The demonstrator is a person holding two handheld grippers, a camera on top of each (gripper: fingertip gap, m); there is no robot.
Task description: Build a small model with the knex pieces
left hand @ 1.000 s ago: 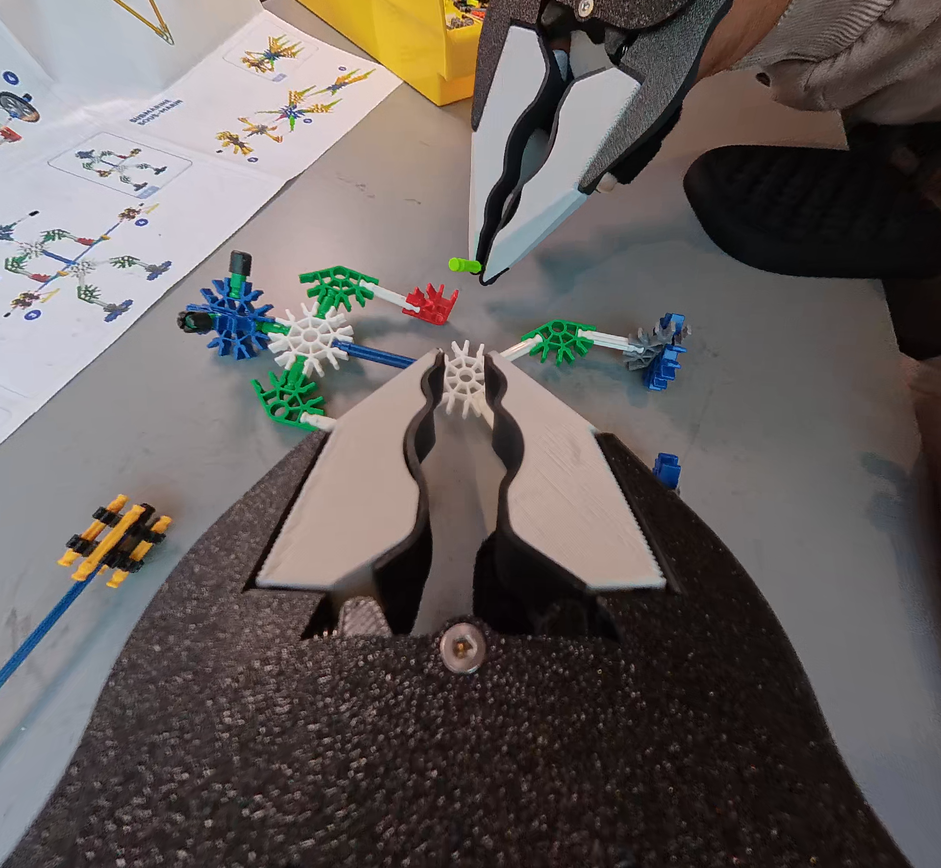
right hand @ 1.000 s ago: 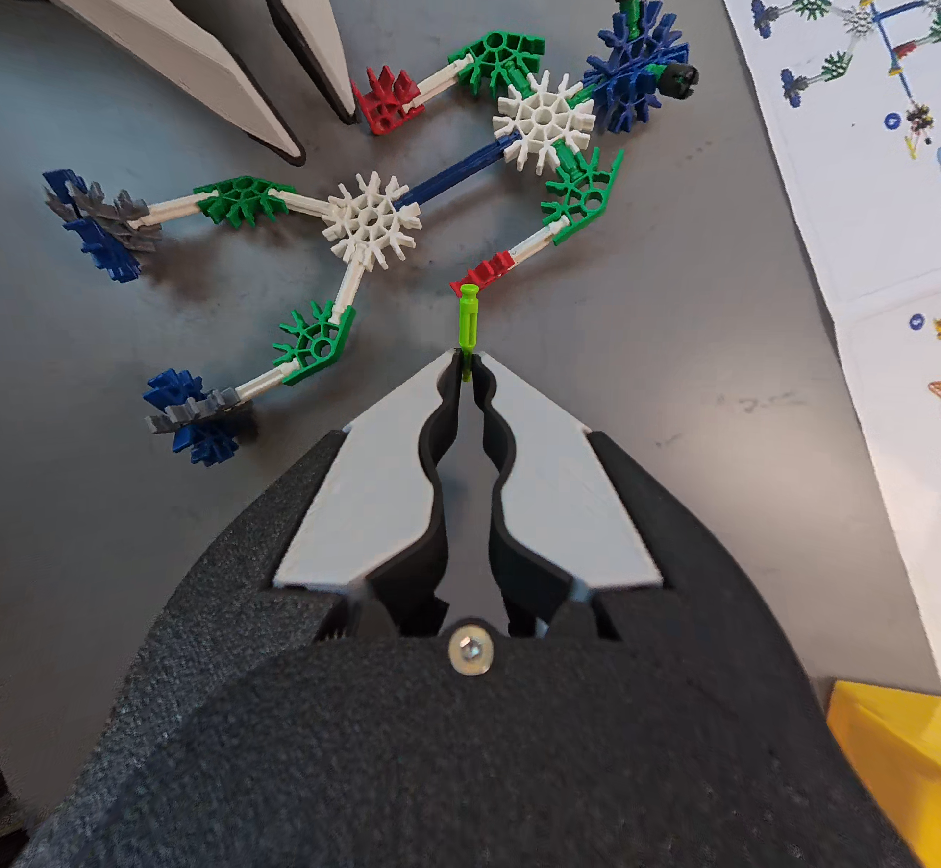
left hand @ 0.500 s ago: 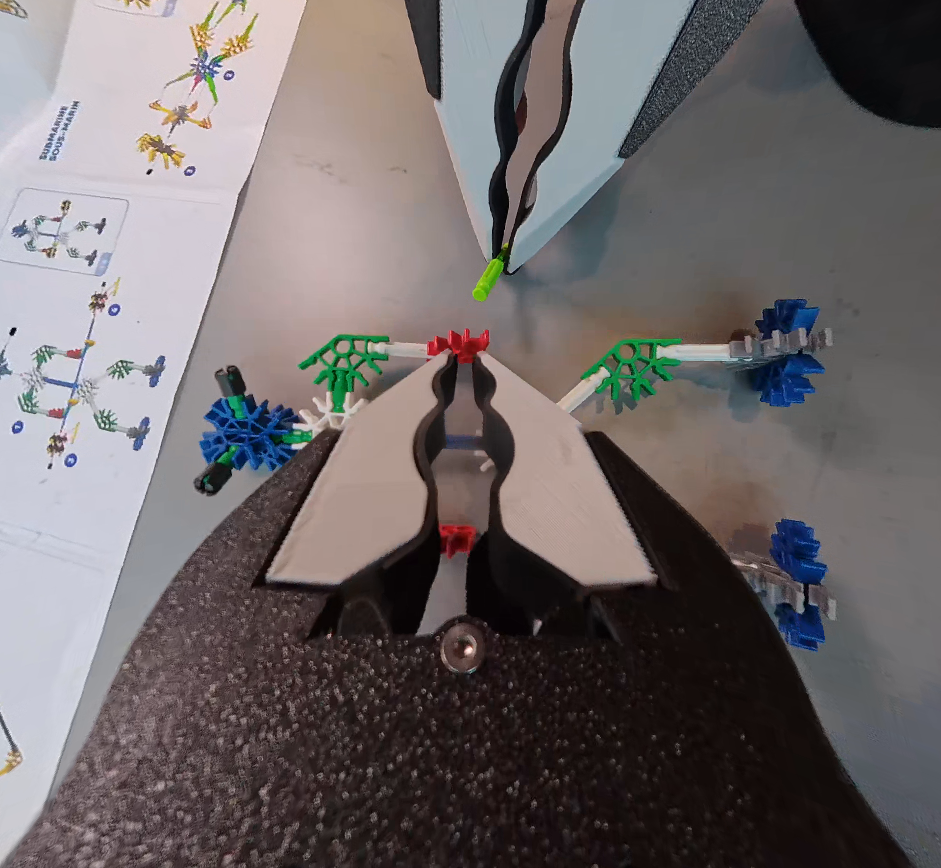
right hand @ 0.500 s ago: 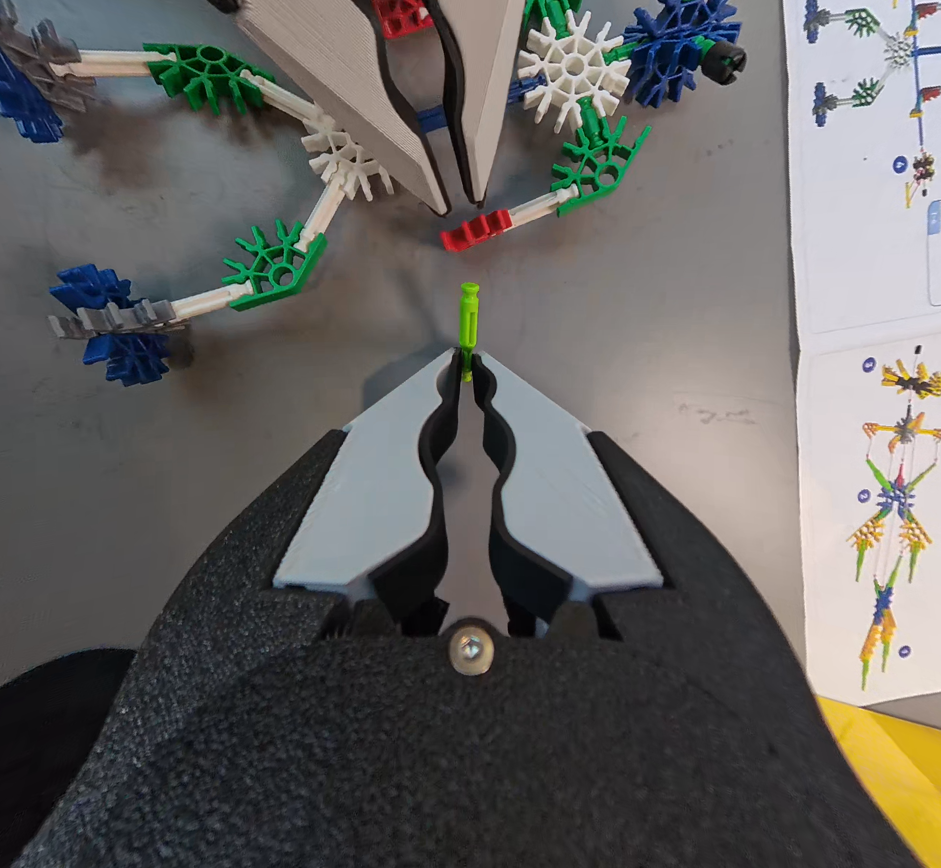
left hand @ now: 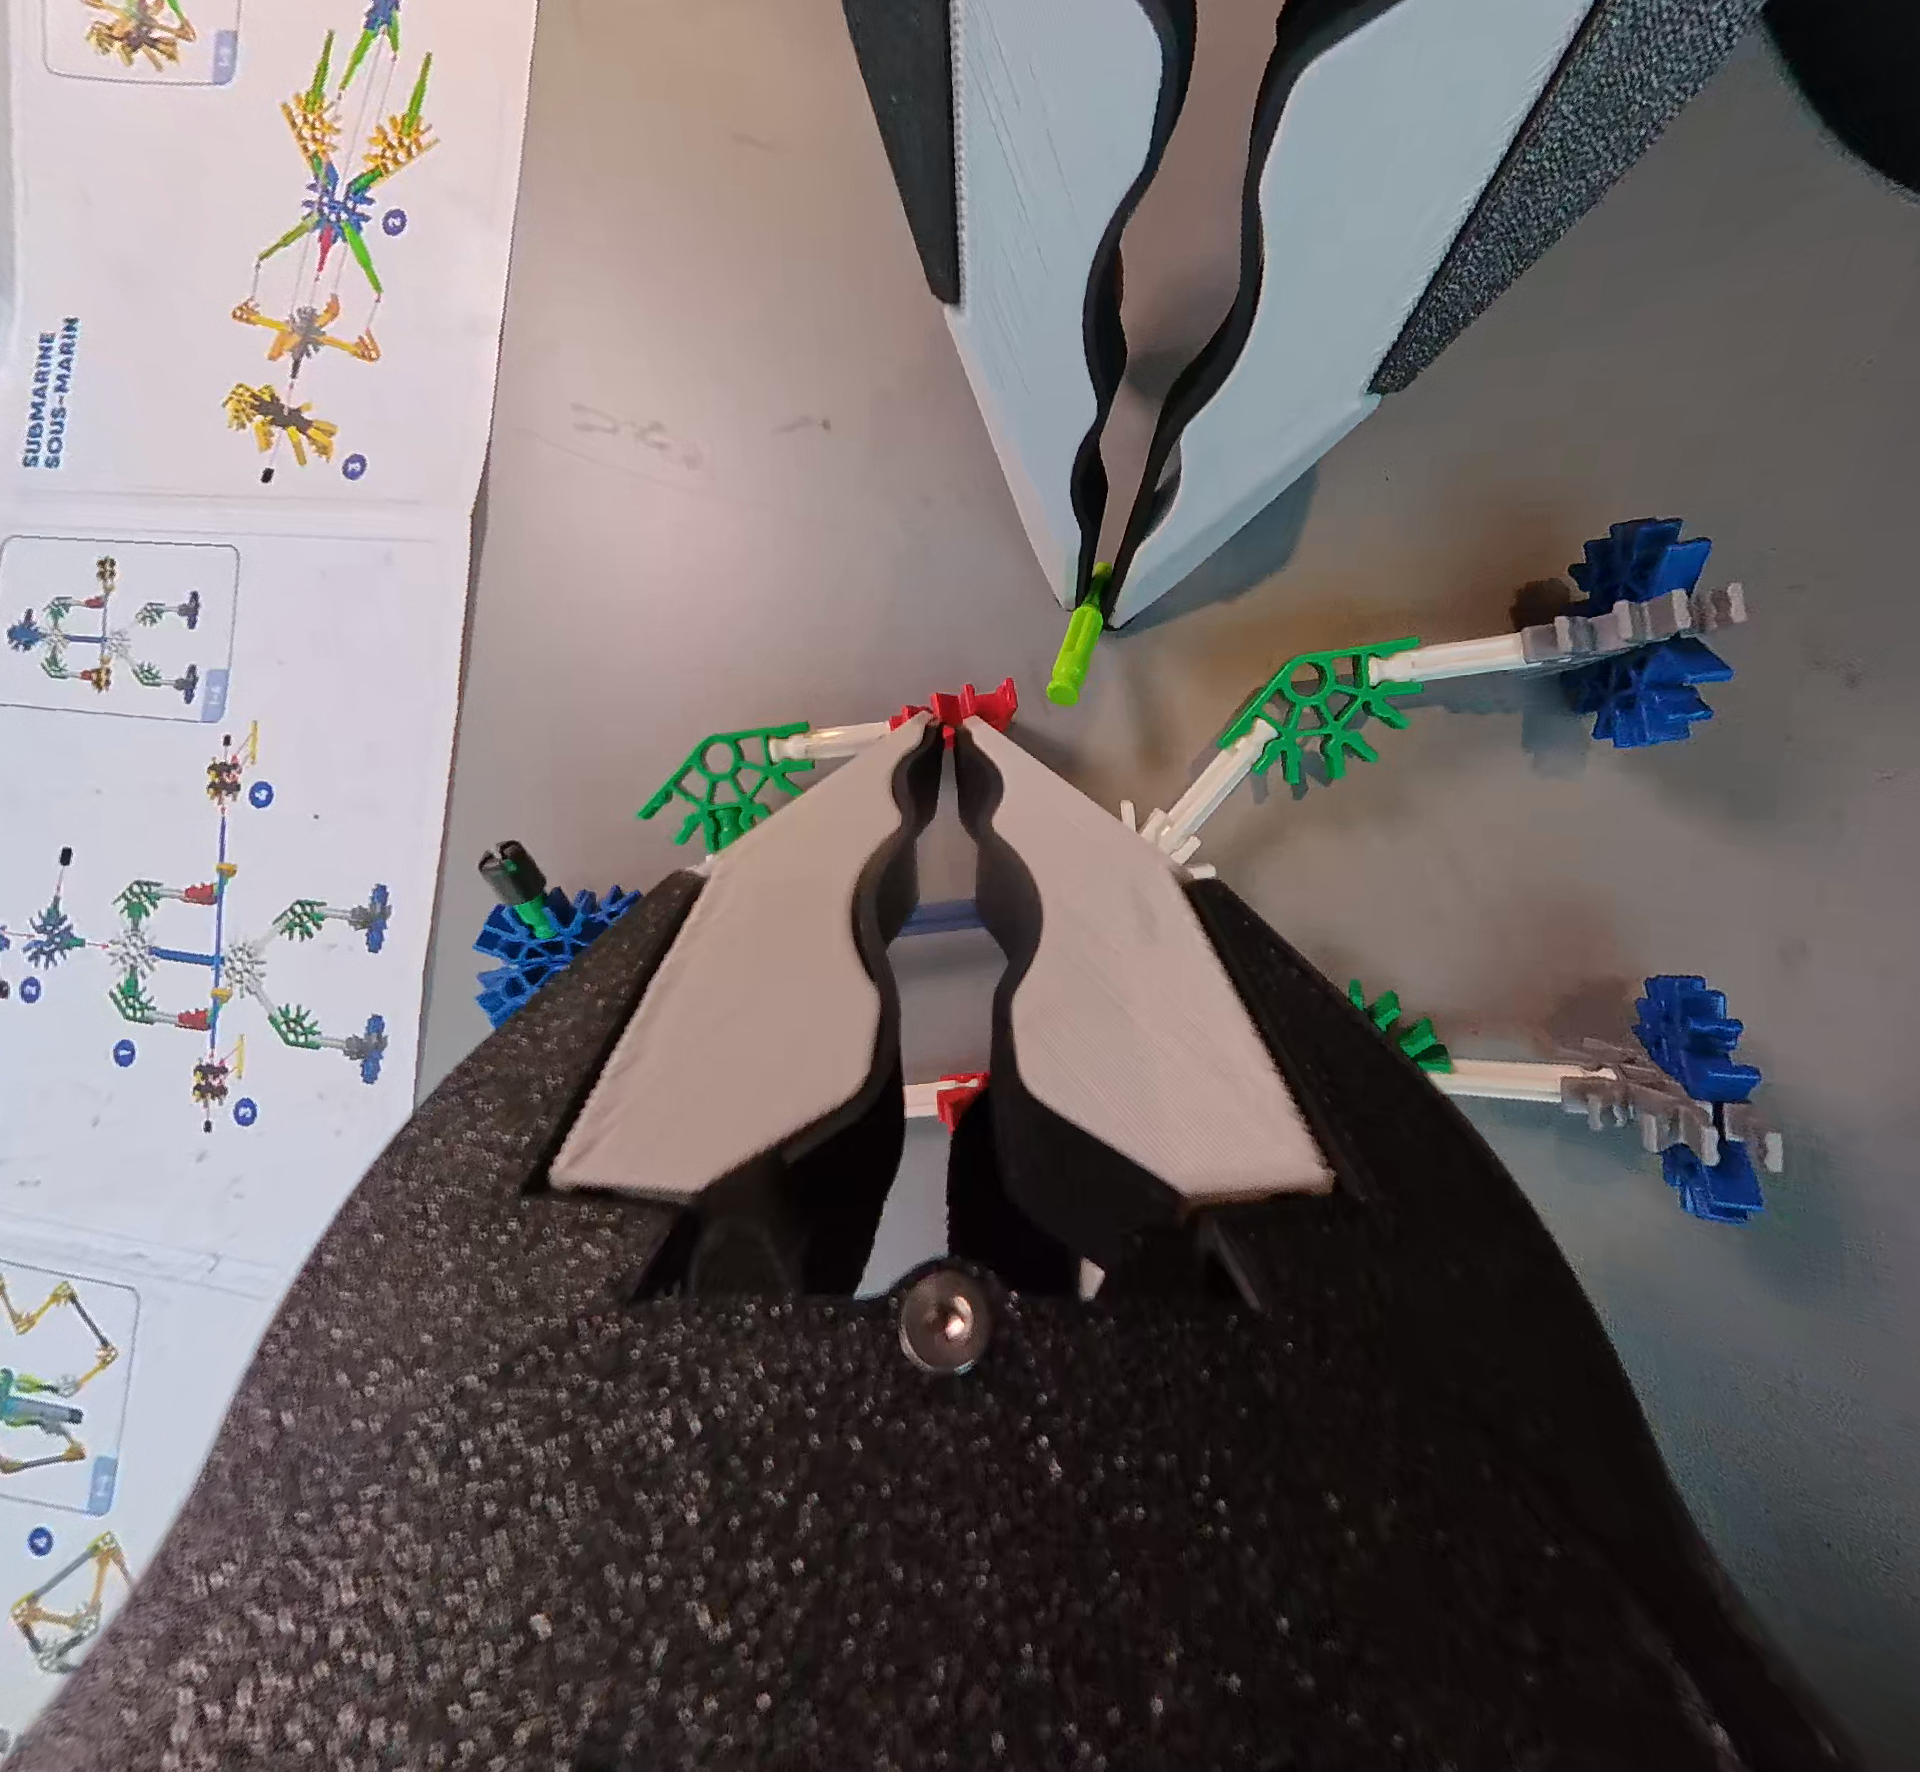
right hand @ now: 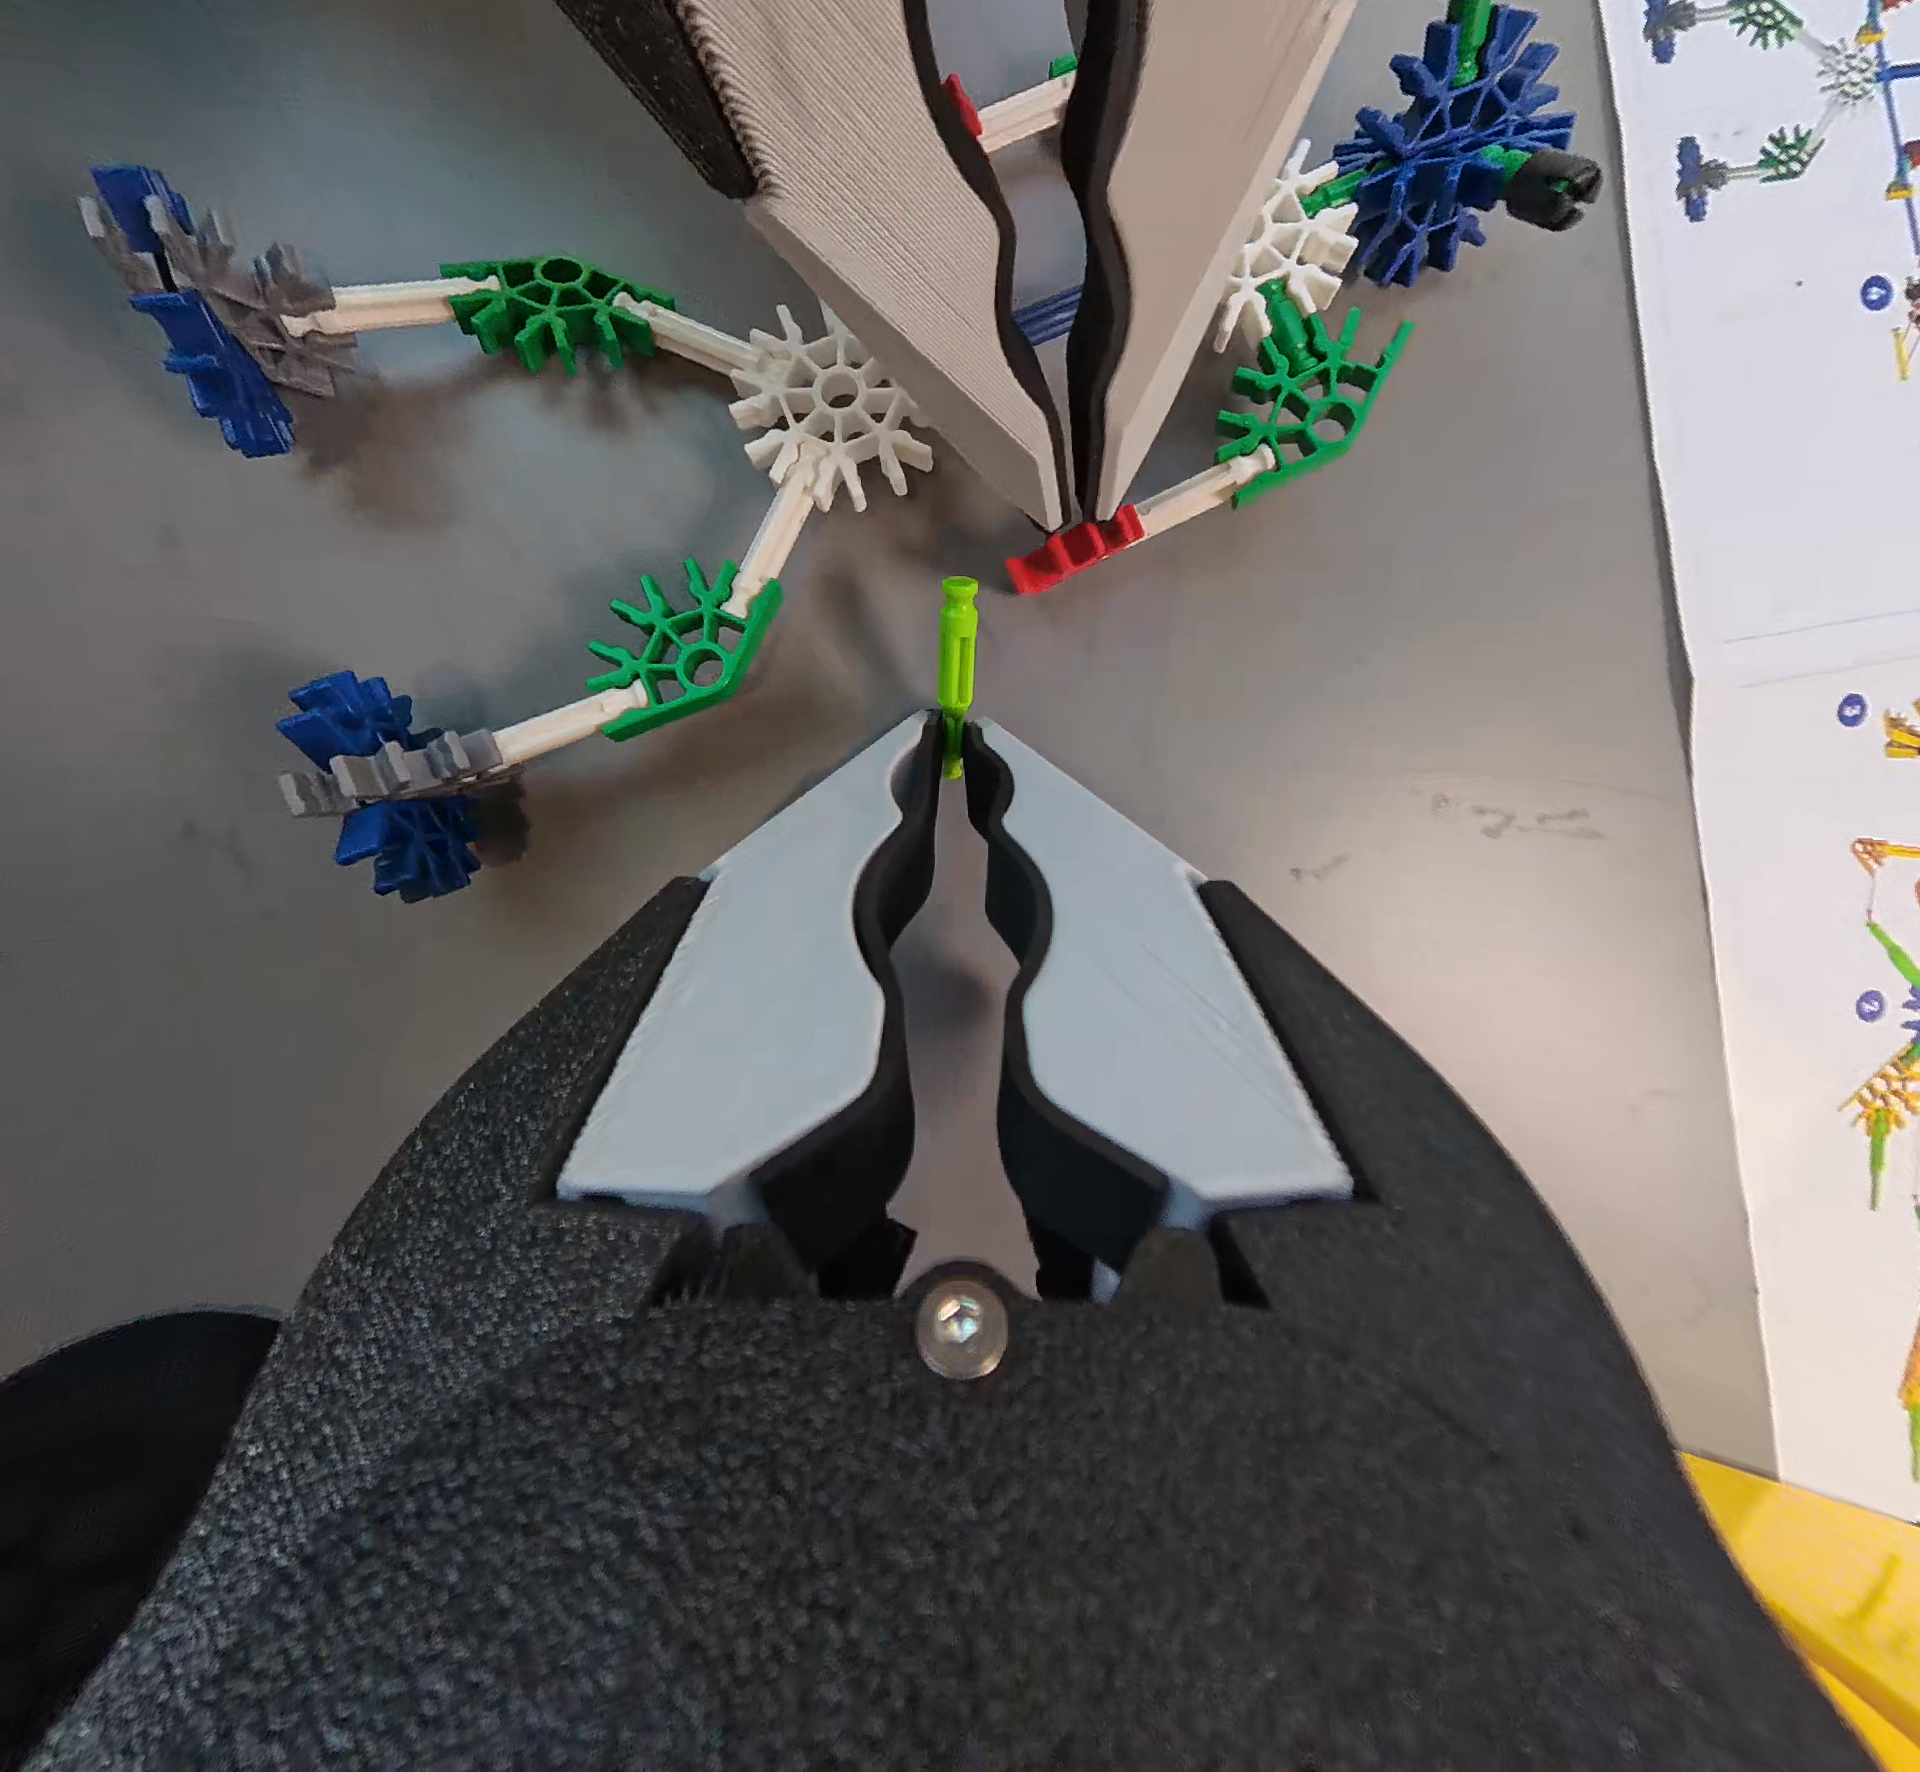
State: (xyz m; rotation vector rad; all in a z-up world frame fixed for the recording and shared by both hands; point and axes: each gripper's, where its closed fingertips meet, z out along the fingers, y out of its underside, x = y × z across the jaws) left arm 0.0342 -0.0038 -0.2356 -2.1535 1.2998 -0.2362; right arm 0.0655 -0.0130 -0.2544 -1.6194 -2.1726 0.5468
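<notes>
Right gripper [right hand: 954, 735]: jaws nearly closed, pinching the near end of a short lime-green rod [right hand: 957, 647] at the very tips. In the right wrist view the rod's long axis runs straight up the frame, in line with the fingers, its free end pointing toward the upper centre. In the left wrist view the same gripper [left hand: 1099, 605] comes down from the upper right, with the rod [left hand: 1076, 650] slanting down and to the left.

Left gripper [left hand: 951, 735]: jaws almost closed, tips pressed on a red connector [left hand: 971, 704] at the end of a white rod on the toy model. Whether the connector is actually clamped or only touched at its edge cannot be told. In the right wrist view this gripper [right hand: 1070, 517] enters from the top centre, its tips on the connector [right hand: 1075, 550].

Key relation: the rod's free end lies just beside the red connector, apart from it, slightly below and to its left in the right wrist view. The right gripper is the nearer to the rod; the left is the nearer to the connector.

Surroundings: the model of white, green [right hand: 551, 309] and blue [right hand: 1455, 143] snowflake pieces lies flat on a grey table [right hand: 1351, 735]. An instruction sheet [left hand: 208, 579] occupies the left of the left wrist view, and a yellow bin [right hand: 1829, 1577] shows in the lower right corner of the right wrist view.
</notes>
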